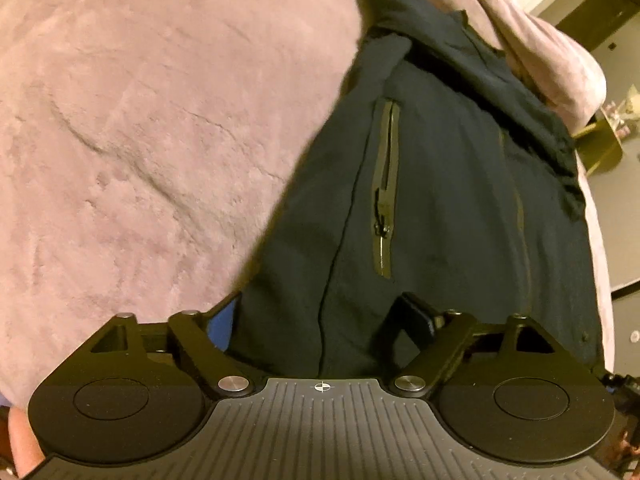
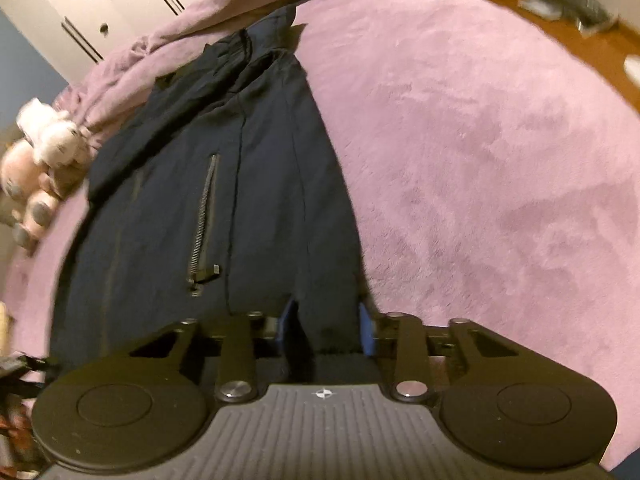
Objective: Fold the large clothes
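Pink plush toys [image 2: 44,168] lie just beside the navy jacket [image 2: 224,200] on the blanket [image 2: 500,160].

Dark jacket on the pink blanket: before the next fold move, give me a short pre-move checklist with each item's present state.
1. Jacket lies on the pink blanket, sides folded inward into a narrow strip: ok.
2. Right gripper has the jacket's hem edge between its blue pads: ok; firm pinch: cannot tell.
3. Left gripper straddles the hem with its fingers wide apart, not pressing the cloth: not ok for lifting.
4. Pocket zipper lies flat, clear of both grippers: ok.
5. Plush toy sits beside the jacket's far part, perhaps touching: cannot tell.
6. Collar end near the bunched blanket, flat or rumpled: cannot tell.
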`<state>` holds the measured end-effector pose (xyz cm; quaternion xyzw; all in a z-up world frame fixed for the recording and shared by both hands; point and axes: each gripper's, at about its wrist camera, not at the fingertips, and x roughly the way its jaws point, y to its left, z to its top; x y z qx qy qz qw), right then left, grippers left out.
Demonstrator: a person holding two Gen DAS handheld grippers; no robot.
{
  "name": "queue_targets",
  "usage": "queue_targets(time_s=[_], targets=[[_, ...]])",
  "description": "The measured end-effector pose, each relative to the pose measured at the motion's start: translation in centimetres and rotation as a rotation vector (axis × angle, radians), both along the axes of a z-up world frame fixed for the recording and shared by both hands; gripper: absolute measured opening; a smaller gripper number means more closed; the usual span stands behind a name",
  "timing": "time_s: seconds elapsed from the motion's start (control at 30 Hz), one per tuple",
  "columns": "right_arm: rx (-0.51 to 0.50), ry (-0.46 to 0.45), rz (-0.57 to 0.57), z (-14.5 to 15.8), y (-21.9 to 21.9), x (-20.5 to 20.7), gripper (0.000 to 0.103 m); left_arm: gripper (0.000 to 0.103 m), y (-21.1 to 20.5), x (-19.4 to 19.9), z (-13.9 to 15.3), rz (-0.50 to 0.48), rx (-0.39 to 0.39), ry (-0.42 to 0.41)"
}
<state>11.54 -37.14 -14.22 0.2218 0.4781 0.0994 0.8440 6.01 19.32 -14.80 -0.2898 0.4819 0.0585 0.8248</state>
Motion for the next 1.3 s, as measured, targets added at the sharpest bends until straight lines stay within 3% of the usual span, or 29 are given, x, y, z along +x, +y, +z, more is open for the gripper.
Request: queue_targets(time_s=[0.23,0.57,0.67,0.9,0.97,1.0,1.1,1.17,1.3], targets=[[0.075,0.050,-0.010,-1.0,-1.0,0.8,0.037,0.059,0.3,-0.5,0.6,-0.045,-0.033,-0.035],[0.062,0.076,0.059,-0.8,-1.3,0.7,0.038,0.071,0.6,0.3,-0.4,-0.063,-0.054,-0.012],[0.065,0.085,0.048,-0.6,-1.6,0.6,0.044,0.072,0.7,0.3,-0.6,-0.056,-0.068,-0.014],[0.077,0.096,0.027,-0.9,-2.3,0.3,0.055,0.058,1.6,-0.5,-0.5,-0.055,-0.095,-0.035],[0.068,0.093,0.039,-0.9,-2.0,0.2,0.049,0.050,1.6,-0.6,-0.2,-0.062,-0.091,-0.038],[0.067,0.089,0.054,-0.9,-1.8,0.1,0.037,0.044,1.6,-0.6,0.0,-0.068,-0.092,-0.041],[0.072,0.087,0.073,-0.5,-1.5,0.1,0.026,0.026,1.4,-0.6,0.7,-0.084,-0.122,-0.062],[0.123,0.086,0.077,-0.1,-1.6,0.2,0.020,0.022,1.2,-0.5,1.4,-0.090,-0.148,-0.092],[0.309,0.018,0.063,1.8,-2.3,0.6,0.018,0.021,1.3,-0.1,4.1,-0.074,-0.198,-0.201]])
